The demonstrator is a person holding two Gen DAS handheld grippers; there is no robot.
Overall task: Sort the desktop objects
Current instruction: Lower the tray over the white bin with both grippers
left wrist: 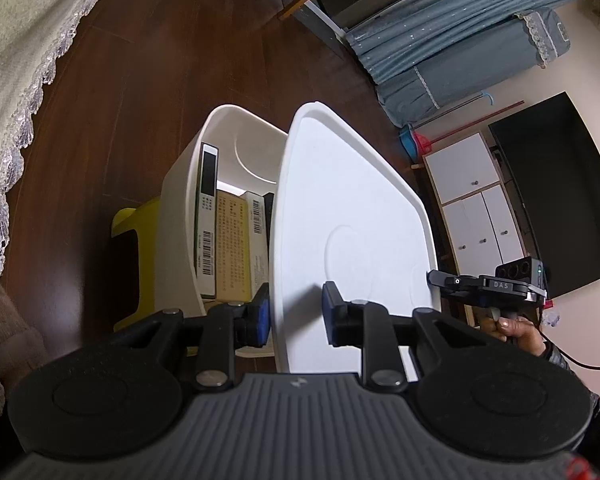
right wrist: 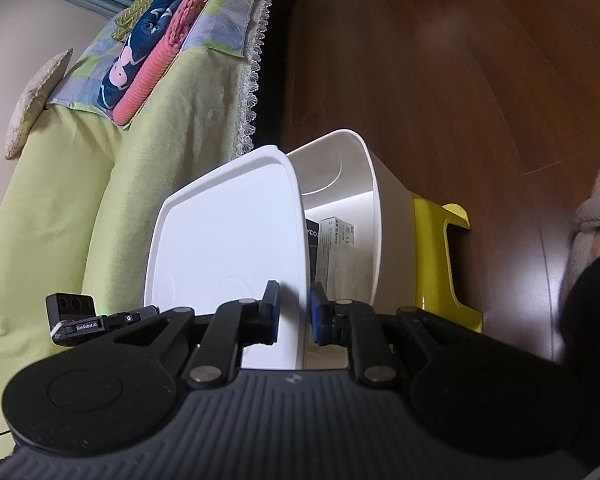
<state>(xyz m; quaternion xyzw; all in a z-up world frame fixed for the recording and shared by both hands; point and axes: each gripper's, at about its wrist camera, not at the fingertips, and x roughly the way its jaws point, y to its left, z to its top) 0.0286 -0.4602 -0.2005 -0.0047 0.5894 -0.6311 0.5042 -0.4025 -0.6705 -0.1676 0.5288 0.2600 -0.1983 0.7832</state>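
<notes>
Both grippers grip the white lid (left wrist: 352, 216) by opposite edges: the left gripper (left wrist: 295, 314) and right gripper (right wrist: 295, 312) each have fingers closed on its rim. The lid hangs tilted over the white bin (left wrist: 180, 216), which holds boxes (left wrist: 230, 240). The closing step seems in hand; next, level and lower the lid onto the bin.

Soft, even indoor light fills both views, moderately bright, with no hard shadows. The flat white plastic lid (left wrist: 352, 216) is the brightest surface, nearly washed out in the left wrist view. The dark brown wooden floor (right wrist: 460, 60) carries faint pale sheen patches. Fisheye distortion bends straight edges strongly towards the frame borders, and the corners go black. The near black body of each hand-held gripper looks slightly soft.
</notes>
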